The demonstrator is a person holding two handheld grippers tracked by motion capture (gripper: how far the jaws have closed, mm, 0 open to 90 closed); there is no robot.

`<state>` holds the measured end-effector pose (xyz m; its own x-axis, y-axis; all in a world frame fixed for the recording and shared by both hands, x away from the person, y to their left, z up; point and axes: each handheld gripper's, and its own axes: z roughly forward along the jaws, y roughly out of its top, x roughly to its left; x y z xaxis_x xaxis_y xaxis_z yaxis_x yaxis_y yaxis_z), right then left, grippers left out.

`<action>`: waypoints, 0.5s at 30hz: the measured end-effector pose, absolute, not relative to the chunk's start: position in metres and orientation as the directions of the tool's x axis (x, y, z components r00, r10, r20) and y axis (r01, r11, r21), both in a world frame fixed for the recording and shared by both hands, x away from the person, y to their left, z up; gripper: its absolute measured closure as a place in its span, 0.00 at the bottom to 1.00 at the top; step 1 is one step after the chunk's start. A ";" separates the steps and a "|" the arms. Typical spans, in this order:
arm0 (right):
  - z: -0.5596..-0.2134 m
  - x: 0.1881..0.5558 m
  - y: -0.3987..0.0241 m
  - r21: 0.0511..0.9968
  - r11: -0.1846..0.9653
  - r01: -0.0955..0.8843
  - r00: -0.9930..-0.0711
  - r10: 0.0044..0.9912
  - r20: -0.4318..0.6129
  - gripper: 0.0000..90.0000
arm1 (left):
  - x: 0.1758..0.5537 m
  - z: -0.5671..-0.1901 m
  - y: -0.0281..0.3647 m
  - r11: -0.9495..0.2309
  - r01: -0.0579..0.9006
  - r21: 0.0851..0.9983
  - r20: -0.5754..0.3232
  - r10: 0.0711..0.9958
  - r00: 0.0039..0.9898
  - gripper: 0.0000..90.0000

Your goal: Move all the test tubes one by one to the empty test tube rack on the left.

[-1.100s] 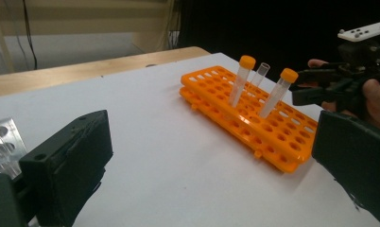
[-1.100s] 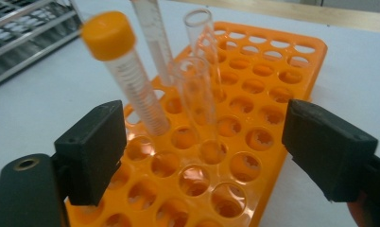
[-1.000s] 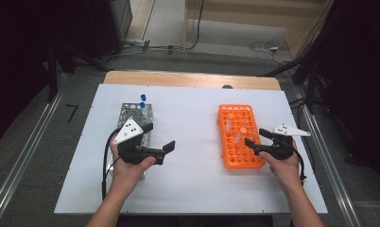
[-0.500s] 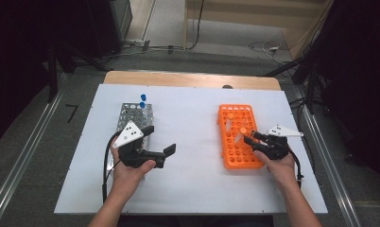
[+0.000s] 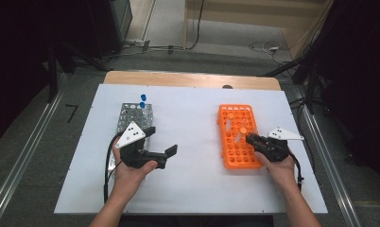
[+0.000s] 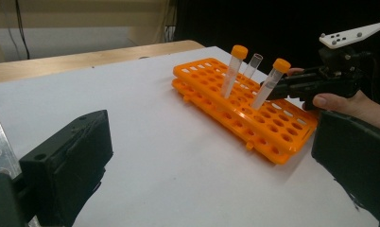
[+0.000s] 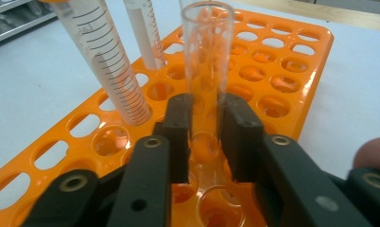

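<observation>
We hold the right gripper (image 7: pixel 204 137) at the near end of the orange rack (image 7: pixel 292 71), and its jaws have just been closing: they now pinch a clear uncapped tube (image 7: pixel 207 61) between the two pads. The tube rises straight up out of the grip, its lower end standing in a rack hole just in front of the jaws. In the right gripper view, two capped graduated tubes (image 7: pixel 107 61) lean in the rack just to the left of the held one, apart from the pads. From the high view, the rack lies on the white table (image 5: pixel 193 189) under our right hand. Our left gripper (image 5: pixel 160 152) hovers well apart, its jaws spread wide with nothing between them, near the metal rack (image 5: pixel 131 113).
</observation>
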<state>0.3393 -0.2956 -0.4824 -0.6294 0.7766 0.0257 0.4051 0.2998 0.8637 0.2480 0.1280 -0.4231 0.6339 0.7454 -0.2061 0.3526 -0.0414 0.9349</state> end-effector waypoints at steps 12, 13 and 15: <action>-0.474 0.335 -0.299 0.875 0.268 0.402 -0.619 0.784 0.044 0.82 | 0.248 -0.424 0.127 -0.040 0.355 0.934 -0.209 0.744 0.634 0.00; -0.470 0.334 -0.300 0.881 0.261 0.395 -0.618 0.785 0.045 0.82 | 0.248 -0.424 0.127 -0.039 0.355 0.934 -0.210 0.743 0.635 0.00; -0.469 0.334 -0.300 0.883 0.260 0.391 -0.617 0.786 0.042 0.82 | 0.248 -0.424 0.127 -0.040 0.354 0.934 -0.209 0.743 0.636 0.00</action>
<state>0.3336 -0.2996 -0.4689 -0.6170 0.7859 0.0416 0.3909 0.2601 0.8829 0.2477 0.1272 -0.4239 0.6356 0.7433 -0.2088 0.3540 -0.0402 0.9344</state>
